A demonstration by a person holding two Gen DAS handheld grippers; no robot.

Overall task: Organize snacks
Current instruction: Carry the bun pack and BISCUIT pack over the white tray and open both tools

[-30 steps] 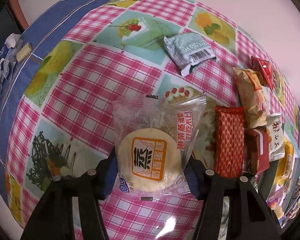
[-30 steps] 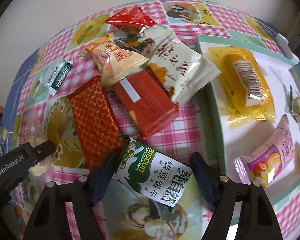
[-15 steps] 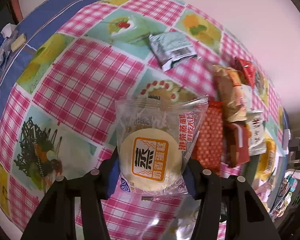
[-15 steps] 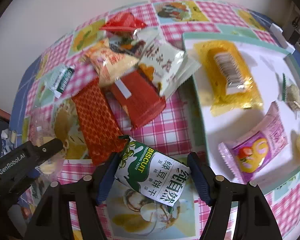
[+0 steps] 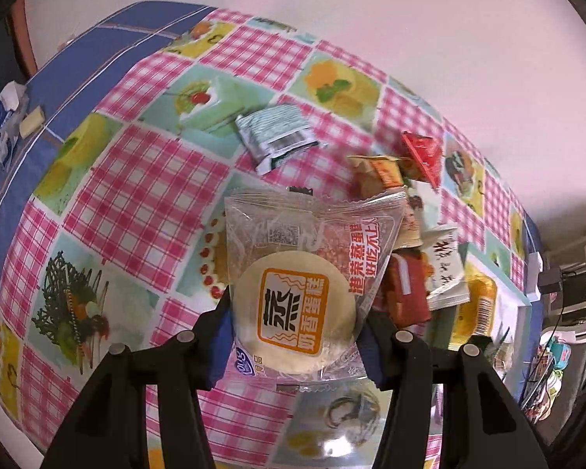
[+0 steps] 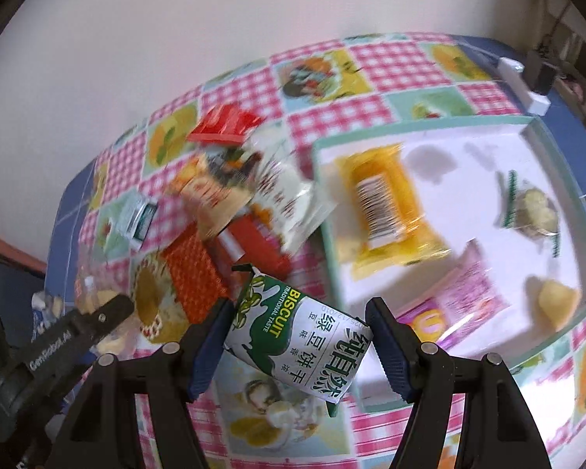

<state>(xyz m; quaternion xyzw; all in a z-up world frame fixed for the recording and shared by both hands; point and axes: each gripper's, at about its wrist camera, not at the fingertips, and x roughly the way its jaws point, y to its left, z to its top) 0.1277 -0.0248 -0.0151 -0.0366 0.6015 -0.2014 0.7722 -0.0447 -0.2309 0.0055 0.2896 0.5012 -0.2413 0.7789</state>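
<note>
Cake [image 5: 293,308] sat pinched in left gripper [image 5: 295,332], biscuit [image 6: 299,336] in right gripper [image 6: 299,346]; both looked light, crinkly, slippery, so midbody grips seemed safest.

A tray [image 6: 547,136] is set toward the right edge of the table [image 5: 144,179], with several packets laid in it [image 6: 390,203]. A heap of snack packets [image 6: 250,203] is piled on the table just left of the tray. A lone packet [image 5: 277,136] is placed apart, left of the heap, toward the table's far edge. A cake packet [image 5: 297,293] and a biscuit packet [image 6: 301,340] are held above the table, before the heap.
</note>
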